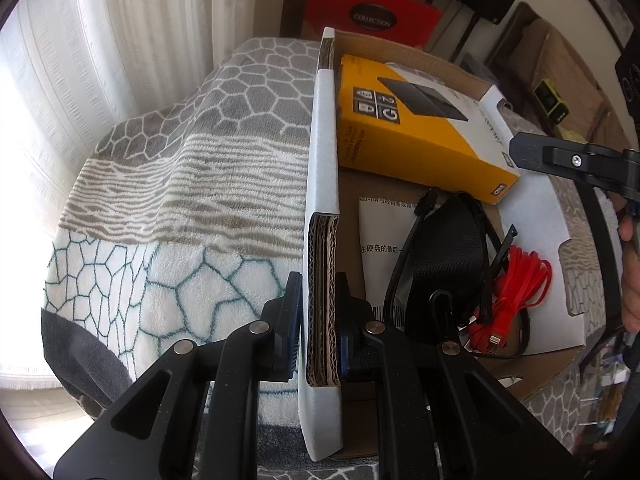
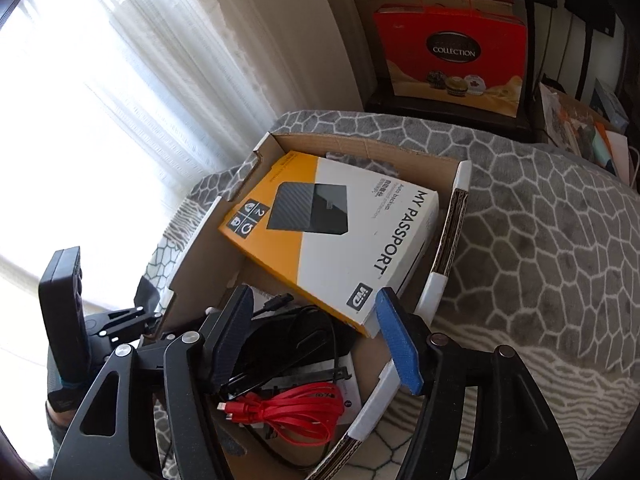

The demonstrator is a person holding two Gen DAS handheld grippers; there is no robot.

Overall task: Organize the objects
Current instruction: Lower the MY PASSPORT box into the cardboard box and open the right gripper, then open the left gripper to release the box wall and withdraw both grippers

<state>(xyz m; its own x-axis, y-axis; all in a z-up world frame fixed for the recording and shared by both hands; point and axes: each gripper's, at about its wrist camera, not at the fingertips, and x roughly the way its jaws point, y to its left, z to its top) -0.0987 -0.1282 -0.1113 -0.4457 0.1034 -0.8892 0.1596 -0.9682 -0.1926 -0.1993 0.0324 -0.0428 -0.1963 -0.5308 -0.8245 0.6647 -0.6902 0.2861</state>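
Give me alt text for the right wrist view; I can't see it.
The right tool hangs open over a cardboard box on a patterned blanket, nothing between its fingers. Inside lie a yellow-and-white hard drive carton, a black pouch and a coiled red cable. The left tool is at the box's left wall.

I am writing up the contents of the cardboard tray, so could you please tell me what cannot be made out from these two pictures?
- Printed sheet, left wrist view: mostly covered by the black pouch.
- Tray floor, right wrist view: hidden under the yellow-and-white box.
- Red cable, right wrist view: its far end is buried in the coil.
- Right tool: what it targets is unclear.
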